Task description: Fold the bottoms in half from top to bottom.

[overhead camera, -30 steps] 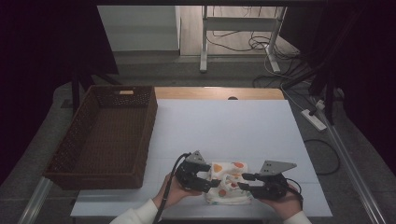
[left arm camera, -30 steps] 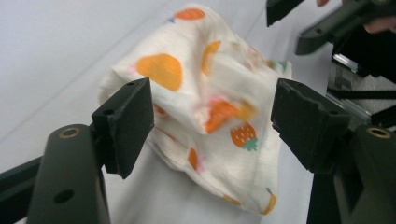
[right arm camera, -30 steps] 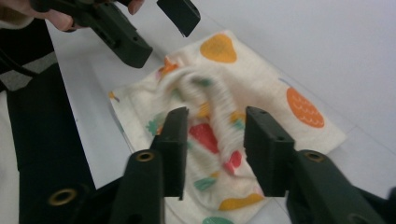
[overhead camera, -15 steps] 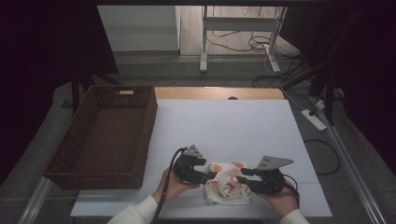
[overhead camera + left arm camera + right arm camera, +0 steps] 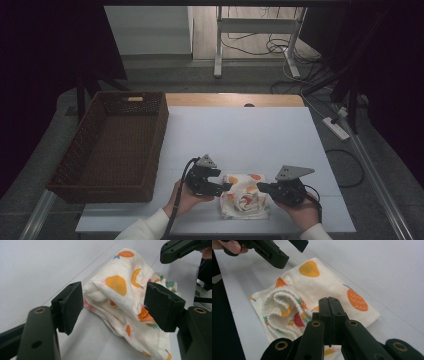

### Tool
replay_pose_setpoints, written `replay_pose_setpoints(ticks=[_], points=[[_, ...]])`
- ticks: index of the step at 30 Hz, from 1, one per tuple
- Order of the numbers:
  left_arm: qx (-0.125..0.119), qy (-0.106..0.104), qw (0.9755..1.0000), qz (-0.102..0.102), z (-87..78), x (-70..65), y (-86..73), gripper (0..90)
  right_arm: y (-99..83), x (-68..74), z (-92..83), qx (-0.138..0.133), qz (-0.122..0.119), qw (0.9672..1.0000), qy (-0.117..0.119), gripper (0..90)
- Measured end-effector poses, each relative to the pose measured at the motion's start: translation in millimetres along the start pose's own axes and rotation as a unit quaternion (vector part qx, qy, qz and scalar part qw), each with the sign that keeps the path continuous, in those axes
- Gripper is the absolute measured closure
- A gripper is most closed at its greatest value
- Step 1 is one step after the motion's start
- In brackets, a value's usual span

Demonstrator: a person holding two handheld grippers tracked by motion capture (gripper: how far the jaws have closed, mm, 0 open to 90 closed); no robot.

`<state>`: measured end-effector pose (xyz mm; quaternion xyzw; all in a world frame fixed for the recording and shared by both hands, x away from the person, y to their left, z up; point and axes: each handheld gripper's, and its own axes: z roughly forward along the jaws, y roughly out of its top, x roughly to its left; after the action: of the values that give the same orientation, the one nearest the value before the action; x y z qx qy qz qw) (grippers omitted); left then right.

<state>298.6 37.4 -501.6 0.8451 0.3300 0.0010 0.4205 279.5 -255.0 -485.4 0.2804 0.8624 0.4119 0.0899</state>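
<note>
Two black grippers in our hands flank a cream cotton garment printed with orange fruit (image 5: 244, 201), which lies bunched on the near part of the white bench (image 5: 240, 135). Our right gripper (image 5: 329, 305) has just been closing and now stands pressed shut above the cloth, nothing visibly between its jaws. Our left gripper (image 5: 113, 303) stands open around the garment's folded end, pads not pressing. Farther left sits a brown wicker basket (image 5: 70, 165).

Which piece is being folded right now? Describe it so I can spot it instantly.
On the white table, right of the brown wicker basket, look at the near edge between the two grippers. The cream cloth lies there, bunched, printed with orange and red fruit.
</note>
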Motion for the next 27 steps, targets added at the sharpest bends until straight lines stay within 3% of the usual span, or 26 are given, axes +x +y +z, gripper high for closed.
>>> replay_pose_setpoints(ticks=[12, 19, 27], points=[[0.005, -0.002, 1.0, -0.002, 2.0, 2.2, 0.6, 30.4, 12.0, -7.3, 22.1, 0.029, -0.014, 0.9995, -0.002, 89.4], [0.004, 0.0, 1.0, -0.006, 1.5, 4.0, 0.7, 30.4, 13.1, -7.8, 40.3, 0.063, -0.022, 0.9975, 0.021, 89.4], [0.008, -0.002, 1.0, -0.004, 0.8, 4.0, 0.8, 30.4, 11.5, -0.6, 40.7, 0.077, -0.029, 0.9958, 0.039, 89.4]])
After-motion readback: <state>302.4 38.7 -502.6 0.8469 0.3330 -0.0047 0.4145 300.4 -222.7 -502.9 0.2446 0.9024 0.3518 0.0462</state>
